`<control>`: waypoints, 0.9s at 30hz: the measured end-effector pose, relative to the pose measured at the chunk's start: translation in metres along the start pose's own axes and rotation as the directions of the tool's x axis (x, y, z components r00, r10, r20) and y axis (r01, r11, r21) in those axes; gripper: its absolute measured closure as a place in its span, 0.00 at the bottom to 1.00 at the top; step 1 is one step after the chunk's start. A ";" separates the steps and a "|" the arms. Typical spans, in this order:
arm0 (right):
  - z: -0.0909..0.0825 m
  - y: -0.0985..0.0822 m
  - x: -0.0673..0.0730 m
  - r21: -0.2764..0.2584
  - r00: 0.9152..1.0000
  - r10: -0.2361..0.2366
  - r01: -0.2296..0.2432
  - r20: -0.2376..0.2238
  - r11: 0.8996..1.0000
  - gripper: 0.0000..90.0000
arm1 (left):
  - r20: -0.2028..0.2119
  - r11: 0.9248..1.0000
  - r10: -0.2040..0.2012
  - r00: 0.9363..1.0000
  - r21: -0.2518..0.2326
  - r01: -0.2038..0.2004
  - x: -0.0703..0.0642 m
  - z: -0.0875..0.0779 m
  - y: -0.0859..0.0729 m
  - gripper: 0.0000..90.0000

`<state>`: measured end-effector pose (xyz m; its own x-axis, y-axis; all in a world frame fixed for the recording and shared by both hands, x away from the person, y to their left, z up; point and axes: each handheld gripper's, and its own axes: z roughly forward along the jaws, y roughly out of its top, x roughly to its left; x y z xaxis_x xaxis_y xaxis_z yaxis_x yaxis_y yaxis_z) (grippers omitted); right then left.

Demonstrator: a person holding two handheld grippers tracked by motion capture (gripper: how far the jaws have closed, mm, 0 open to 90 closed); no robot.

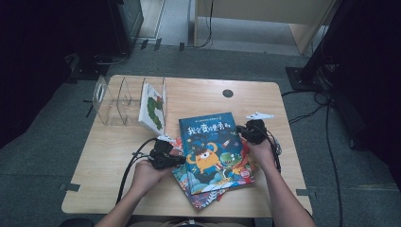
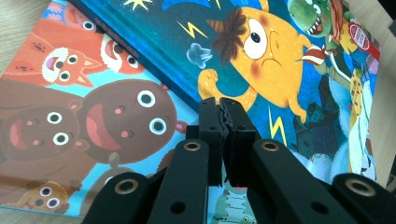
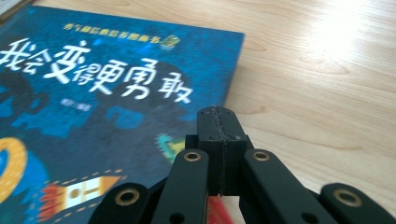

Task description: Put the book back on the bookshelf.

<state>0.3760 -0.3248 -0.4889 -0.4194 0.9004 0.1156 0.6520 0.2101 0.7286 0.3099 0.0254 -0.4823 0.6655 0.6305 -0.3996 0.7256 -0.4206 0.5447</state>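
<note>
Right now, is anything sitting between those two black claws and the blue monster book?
Nothing visible. The left gripper and right gripper, both shut, sit at opposite edges of the blue book, which lies uncovered on top of the pile.

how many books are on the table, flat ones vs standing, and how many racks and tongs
books lying flat in the stack: 3, blue book on top, animal book under it, a third at the bottom
books standing in the rack: 1, white book
clear racks: 1
tongs: 2, left, right
total: 7
</note>
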 end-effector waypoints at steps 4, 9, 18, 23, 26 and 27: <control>0.005 -0.002 -0.012 0.046 1.000 0.025 -0.025 0.004 0.999 1.00 | 0.003 1.000 0.004 1.000 0.003 -0.004 -0.003 0.002 -0.001 0.98; 0.007 -0.001 -0.016 0.050 0.998 0.063 -0.063 -0.015 0.997 1.00 | 0.003 1.000 0.000 1.000 -0.003 0.000 -0.004 0.002 -0.003 0.98; 0.012 0.003 -0.007 0.059 1.000 0.031 -0.031 -0.003 0.998 1.00 | 0.002 1.000 -0.003 1.000 -0.011 0.003 -0.005 0.003 -0.004 0.99; 0.015 0.005 -0.003 0.052 0.999 0.026 -0.027 0.027 0.998 1.00 | 0.005 1.000 0.013 1.000 0.000 -0.013 -0.012 0.005 -0.005 0.99; 0.016 0.005 -0.001 0.050 0.999 0.027 -0.029 0.040 0.998 1.00 | 0.009 1.000 0.012 1.000 -0.001 -0.012 -0.014 0.006 -0.006 0.99; 0.016 0.005 -0.001 0.048 0.999 0.031 -0.033 0.043 0.998 1.00 | 0.011 1.000 0.010 1.000 -0.001 -0.010 -0.015 0.006 -0.006 0.99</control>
<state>0.3899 -0.3184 -0.4959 -0.3712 0.9222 0.1085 0.6947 0.1983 0.6914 0.2968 0.0147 -0.4847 0.6747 0.6188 -0.4023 0.7186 -0.4264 0.5494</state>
